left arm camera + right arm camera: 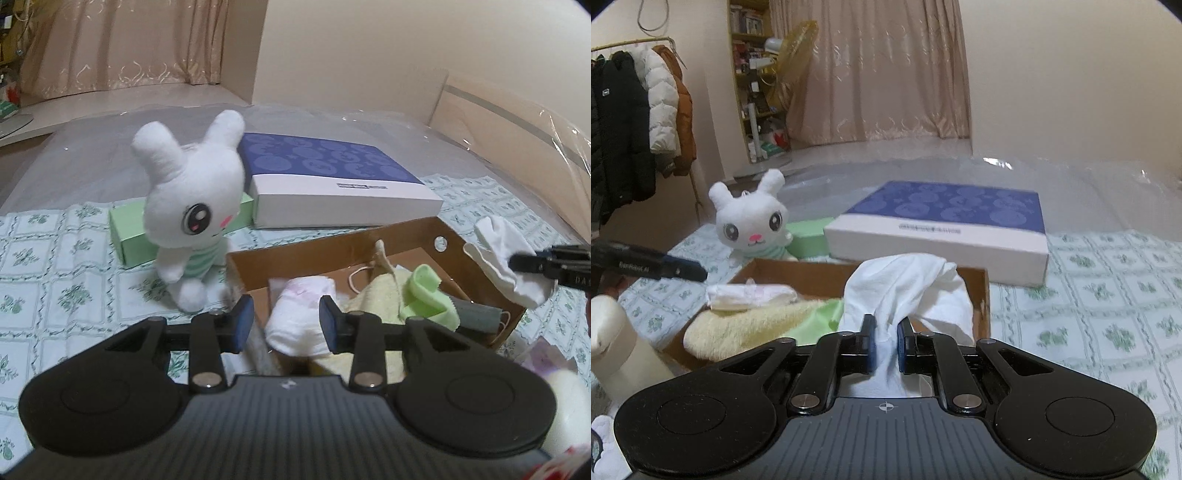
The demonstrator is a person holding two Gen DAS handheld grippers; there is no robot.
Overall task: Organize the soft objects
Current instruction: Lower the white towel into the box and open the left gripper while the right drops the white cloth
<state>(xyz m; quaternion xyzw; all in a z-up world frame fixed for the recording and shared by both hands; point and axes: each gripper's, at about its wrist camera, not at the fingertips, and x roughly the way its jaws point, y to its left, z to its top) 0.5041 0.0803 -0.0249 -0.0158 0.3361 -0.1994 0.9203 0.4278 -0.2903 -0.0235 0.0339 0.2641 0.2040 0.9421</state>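
An open cardboard box sits on the bed and holds a rolled white-pink cloth, a yellow towel, a green cloth and a grey mask. My left gripper is open, its pads on either side of the white-pink roll without touching it. My right gripper is shut on a white cloth, held above the box's right edge. A white plush bunny sits left of the box.
A flat blue-and-white box and a green box lie behind. A cream bottle stands at the near left. Clear plastic sheeting covers the far bed. Coats hang on a rack.
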